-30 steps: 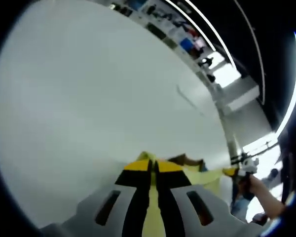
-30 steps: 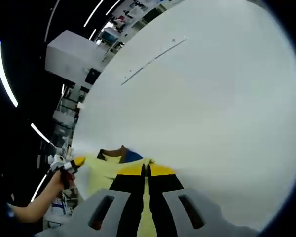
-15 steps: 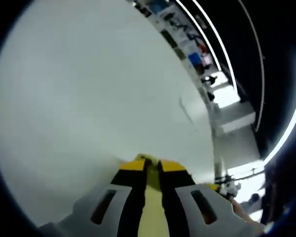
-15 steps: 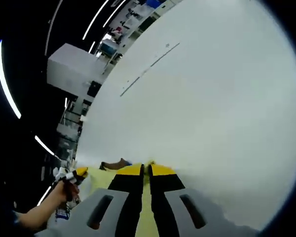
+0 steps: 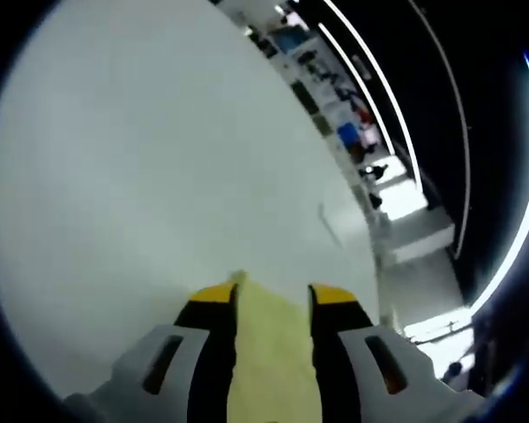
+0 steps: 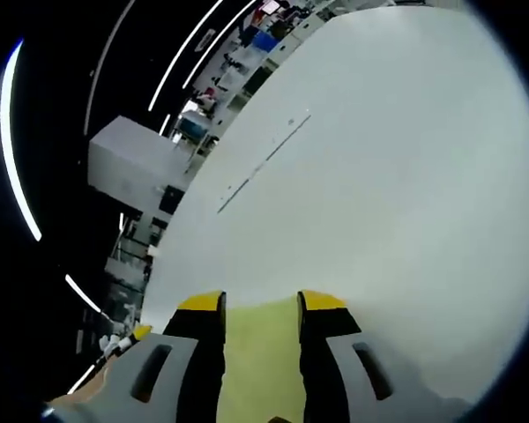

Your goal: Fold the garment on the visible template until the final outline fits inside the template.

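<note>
Pale yellow cloth lies between the spread jaws of the left gripper [image 5: 269,295], the garment [image 5: 269,352] running back from a corner at the tips; the jaws stand apart, not pinching it. In the right gripper view, the right gripper [image 6: 260,301] is likewise parted around the same yellow fabric. The garment looks thin, soft and light, likely to sag and slide, so corners or hems seem the surest holds. Beyond, the white table [image 5: 141,167] stretches away.
</note>
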Motion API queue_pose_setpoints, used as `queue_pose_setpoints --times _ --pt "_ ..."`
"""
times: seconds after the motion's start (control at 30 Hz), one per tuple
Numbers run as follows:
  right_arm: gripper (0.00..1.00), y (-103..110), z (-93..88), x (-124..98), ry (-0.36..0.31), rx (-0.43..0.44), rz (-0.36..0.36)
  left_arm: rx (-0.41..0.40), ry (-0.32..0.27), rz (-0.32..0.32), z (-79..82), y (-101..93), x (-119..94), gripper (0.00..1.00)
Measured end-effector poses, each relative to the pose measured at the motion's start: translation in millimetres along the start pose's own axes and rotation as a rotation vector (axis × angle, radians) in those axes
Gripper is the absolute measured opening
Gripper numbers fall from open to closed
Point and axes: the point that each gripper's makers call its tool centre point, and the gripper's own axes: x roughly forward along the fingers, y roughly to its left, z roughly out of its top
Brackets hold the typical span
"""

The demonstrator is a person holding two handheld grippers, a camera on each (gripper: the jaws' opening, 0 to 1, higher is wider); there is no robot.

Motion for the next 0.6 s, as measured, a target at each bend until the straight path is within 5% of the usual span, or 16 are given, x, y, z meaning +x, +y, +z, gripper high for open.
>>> queue_pose_setpoints --times 0.3,0.53,0.6 --pt "0.29 5 -14.1 -10 0.005 -0.016 0.011 0.058 0.008 -0.013 -28.0 -20.7 -23 0.29" --pt "0.29 17 -23.0 -16 0.018 -0.092 0.038 0.248 0.037 -0.028 -44.0 -31.2 -33 0.39" --pt "0.29 21 -23.8 -18 0.019 -0.126 0.047 0.291 0.043 -0.033 -35.1 -28.4 -28 0.42"
